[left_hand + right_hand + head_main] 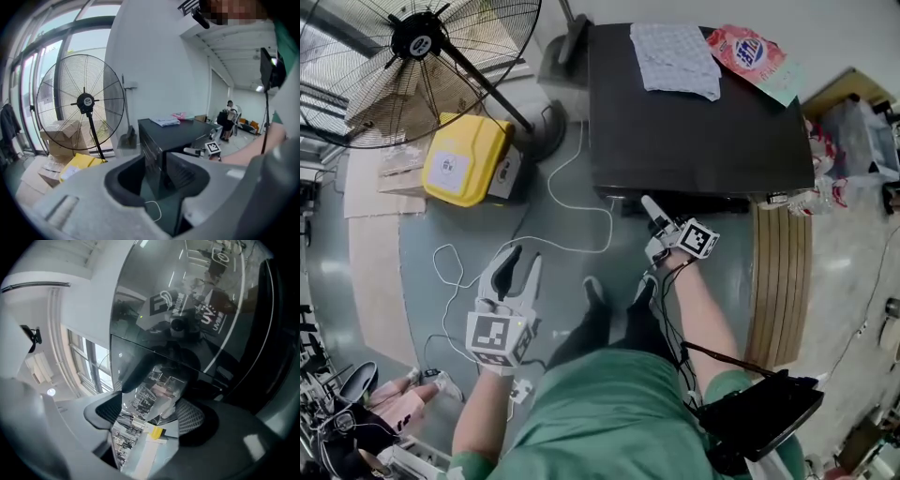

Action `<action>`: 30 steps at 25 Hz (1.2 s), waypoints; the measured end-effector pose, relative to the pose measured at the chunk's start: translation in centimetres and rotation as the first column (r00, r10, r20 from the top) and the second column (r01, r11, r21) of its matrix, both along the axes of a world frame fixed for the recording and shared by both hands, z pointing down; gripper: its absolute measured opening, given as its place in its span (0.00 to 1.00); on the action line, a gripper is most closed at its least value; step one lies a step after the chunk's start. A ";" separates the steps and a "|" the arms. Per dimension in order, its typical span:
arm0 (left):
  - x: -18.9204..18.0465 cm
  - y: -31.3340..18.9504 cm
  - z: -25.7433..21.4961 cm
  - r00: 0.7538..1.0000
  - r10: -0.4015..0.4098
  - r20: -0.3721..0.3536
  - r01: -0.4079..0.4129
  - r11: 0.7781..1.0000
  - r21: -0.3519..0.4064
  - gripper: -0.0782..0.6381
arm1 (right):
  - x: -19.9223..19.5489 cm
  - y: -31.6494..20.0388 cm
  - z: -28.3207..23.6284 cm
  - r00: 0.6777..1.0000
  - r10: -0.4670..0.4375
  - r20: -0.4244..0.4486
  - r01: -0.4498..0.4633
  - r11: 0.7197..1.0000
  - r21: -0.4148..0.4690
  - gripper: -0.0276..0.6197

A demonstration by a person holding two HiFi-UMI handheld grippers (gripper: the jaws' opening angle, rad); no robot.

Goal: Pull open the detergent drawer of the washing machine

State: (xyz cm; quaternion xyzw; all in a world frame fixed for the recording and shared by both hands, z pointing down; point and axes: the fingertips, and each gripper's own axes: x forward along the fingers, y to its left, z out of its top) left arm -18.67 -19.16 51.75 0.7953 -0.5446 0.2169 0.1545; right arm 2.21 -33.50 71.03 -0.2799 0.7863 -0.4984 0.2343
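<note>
The right tool (148,414) is clenching the glossy detergent drawer (151,389) at the washing machine's (694,131) front edge. The left tool (523,260) is hanging released and empty.

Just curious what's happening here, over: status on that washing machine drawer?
Left gripper open, hanging clear. Right gripper fingers closed on detergent drawer; how far out, can't tell. Nothing in the way.
</note>
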 end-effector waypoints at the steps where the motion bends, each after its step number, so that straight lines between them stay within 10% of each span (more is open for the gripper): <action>1: 0.1 0.2 0.1 1.000 0.003 0.000 -0.003 1.000 -0.002 0.31 | 0.0 0.0 0.0 1.000 -0.001 0.005 0.001 1.000 -0.003 0.59; 30: 5.3 4.9 0.1 0.990 0.140 -0.010 -0.140 0.990 -0.014 0.29 | 1.8 14.1 0.1 0.998 0.024 0.056 -0.021 0.998 -0.062 0.49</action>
